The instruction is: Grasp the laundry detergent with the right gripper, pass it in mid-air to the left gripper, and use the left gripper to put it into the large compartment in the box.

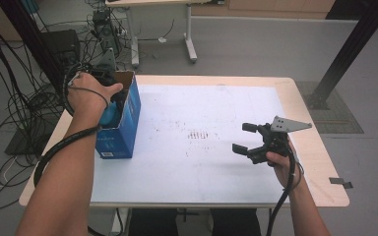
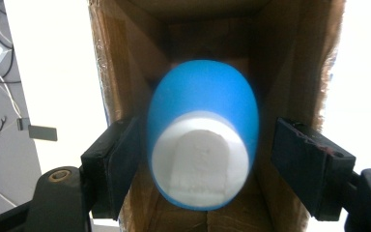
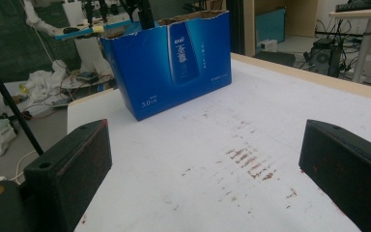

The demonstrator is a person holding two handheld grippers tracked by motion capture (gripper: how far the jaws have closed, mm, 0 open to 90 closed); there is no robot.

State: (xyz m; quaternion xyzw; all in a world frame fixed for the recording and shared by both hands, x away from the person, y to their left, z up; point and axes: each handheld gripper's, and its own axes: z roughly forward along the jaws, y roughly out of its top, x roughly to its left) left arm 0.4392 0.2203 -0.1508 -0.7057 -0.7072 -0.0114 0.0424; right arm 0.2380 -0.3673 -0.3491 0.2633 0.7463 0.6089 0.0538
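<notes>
A blue cardboard box (image 1: 123, 132) with an open top stands at the table's left edge. My left gripper (image 1: 110, 98) reaches down into it. In the left gripper view a blue bottle with a white cap (image 2: 203, 96) sits inside the brown box walls (image 2: 125, 63), between my jaws. The left pad (image 2: 118, 159) lies close against the bottle, while a gap separates the right pad (image 2: 304, 159) from it. My right gripper (image 1: 243, 137) hovers open over the table's right part with nothing between its pads (image 3: 72, 169); the box (image 3: 174, 63) stands well ahead of it.
A white sheet (image 1: 202, 162) covers the wooden table, with reddish scuff marks (image 1: 199, 134) near its middle. Cables and electronics (image 1: 24, 98) crowd the floor to the left. A black post (image 1: 354, 44) rises at the back right, and a desk leg (image 1: 189, 34) stands beyond the table.
</notes>
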